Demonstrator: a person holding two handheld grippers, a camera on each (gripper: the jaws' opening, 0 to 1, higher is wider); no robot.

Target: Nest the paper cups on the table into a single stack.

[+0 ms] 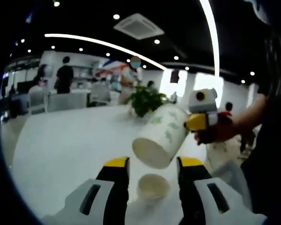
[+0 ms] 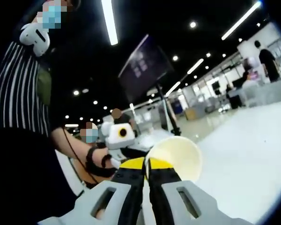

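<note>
We see a leafy potted plant [image 1: 146,101] on the white table [image 1: 61,145], and people standing beyond it.

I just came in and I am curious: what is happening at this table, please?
A person is stacking paper cups with two handheld grippers. The right gripper is shut on the rim of a white paper cup with green leaf print, holding it tilted above a second small white paper cup standing on the white table. The left gripper is open around that standing cup.
</note>
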